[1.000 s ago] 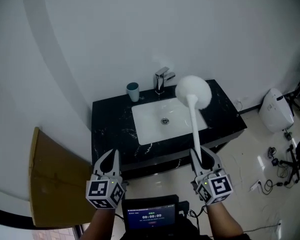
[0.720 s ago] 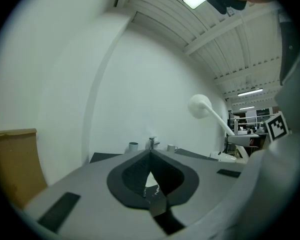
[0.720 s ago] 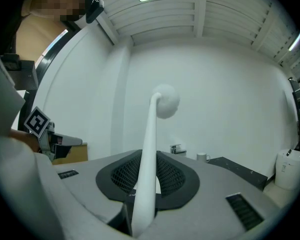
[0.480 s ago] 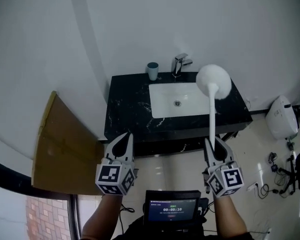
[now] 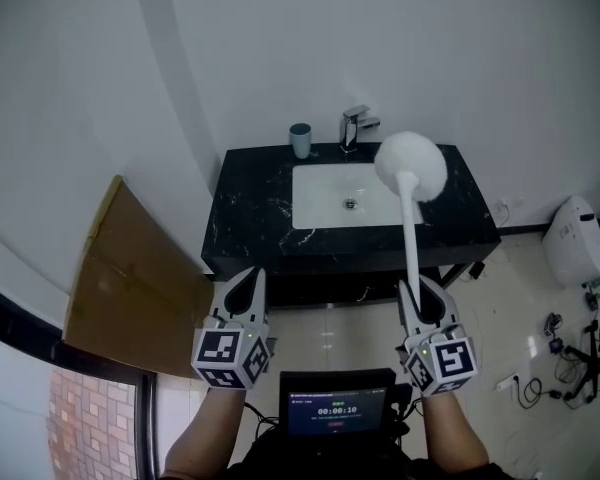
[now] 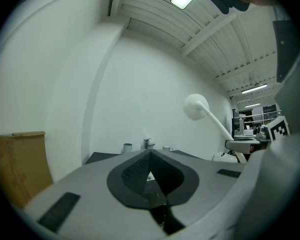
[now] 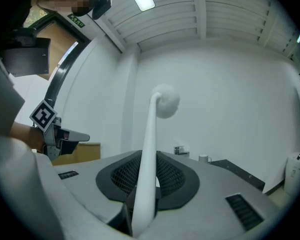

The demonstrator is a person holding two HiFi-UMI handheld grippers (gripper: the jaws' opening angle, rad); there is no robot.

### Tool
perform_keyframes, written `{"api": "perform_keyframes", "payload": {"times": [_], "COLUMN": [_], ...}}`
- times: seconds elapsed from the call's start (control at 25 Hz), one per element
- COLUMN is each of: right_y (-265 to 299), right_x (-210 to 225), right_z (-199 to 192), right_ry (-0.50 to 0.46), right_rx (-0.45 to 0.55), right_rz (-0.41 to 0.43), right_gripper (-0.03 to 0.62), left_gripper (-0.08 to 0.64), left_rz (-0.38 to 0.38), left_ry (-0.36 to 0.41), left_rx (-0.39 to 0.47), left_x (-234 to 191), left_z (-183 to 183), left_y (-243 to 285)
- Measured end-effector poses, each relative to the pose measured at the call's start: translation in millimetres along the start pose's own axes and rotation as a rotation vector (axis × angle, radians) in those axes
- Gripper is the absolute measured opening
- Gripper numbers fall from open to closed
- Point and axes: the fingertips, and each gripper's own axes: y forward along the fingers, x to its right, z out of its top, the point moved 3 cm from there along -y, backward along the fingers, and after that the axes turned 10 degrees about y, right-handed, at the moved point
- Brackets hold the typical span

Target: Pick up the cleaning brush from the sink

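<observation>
Two tools are showing low in the head view, each one held in a person's hand and pointing toward 12 o'clock. The right tool [image 5: 418, 286] is pinching the thin white handle of the cleaning brush [image 5: 410, 230]. In the right gripper view the handle [image 7: 149, 149] is passing between the dark pads of this tool [image 7: 151, 159] and is rising toward 12 o'clock to a round fluffy head, which is showing high against the white wall [image 7: 230, 94]. The brush is therefore out of the sink and in the air.

In the head view its head is appearing in front of the 3 o'clock end of the white sink [image 5: 330, 203], partly over the black marbled surface [image 5: 250, 218]. The left tool [image 5: 248, 274] is at 9 o'clock from the right one, well apart from it. In the left gripper view its jaws [image 6: 150, 155] are pressed together with nothing between them, and the brush [image 6: 206, 112] is showing at 2 o'clock.

On the surface, a chrome faucet [image 5: 353, 126] is standing at 12 o'clock of the sink and a small grey-blue cup [image 5: 300, 140] at 11 o'clock. A brown cardboard sheet [image 5: 130, 278] is leaning at 9 o'clock of the surface. A small screen [image 5: 337, 408] is glowing between the person's arms at 6 o'clock.
</observation>
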Motion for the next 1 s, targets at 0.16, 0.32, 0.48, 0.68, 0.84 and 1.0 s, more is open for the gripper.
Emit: {"api": "perform_keyframes", "payload": {"times": [0.16, 0.32, 0.48, 0.68, 0.84, 1.0], "right_y": [-9, -16, -19, -21, -24, -26], "right_x": [6, 4, 2, -4, -5, -6], "right_z": [1, 1, 3, 5, 9, 10], "right_ry": [0.011, -0.001, 0.009, -0.003, -0.006, -0.006], "right_rx": [-0.004, 0.010, 0.012, 0.021, 0.038, 0.037], "right_rz": [0.011, 0.002, -0.005, -0.009, -0.017, -0.023], "right_gripper": [0.067, 0.067, 0.067, 0.067, 0.067, 0.067], "left_gripper": [0.011, 0.011, 0.011, 0.011, 0.011, 0.011], "left_rz": [-0.009, -0.014, -0.018, -0.016, -0.016, -0.015], "left_ry": [0.004, 0.030, 0.036, 0.034, 0.036, 0.033], "left_rx": [0.019, 0.020, 0.026, 0.028, 0.039, 0.041], "left_x": [15, 18, 17, 15, 16, 15], "left_z": [7, 6, 11, 11, 13, 15], "left_y": [1, 0, -3, -9, -15, -20]}}
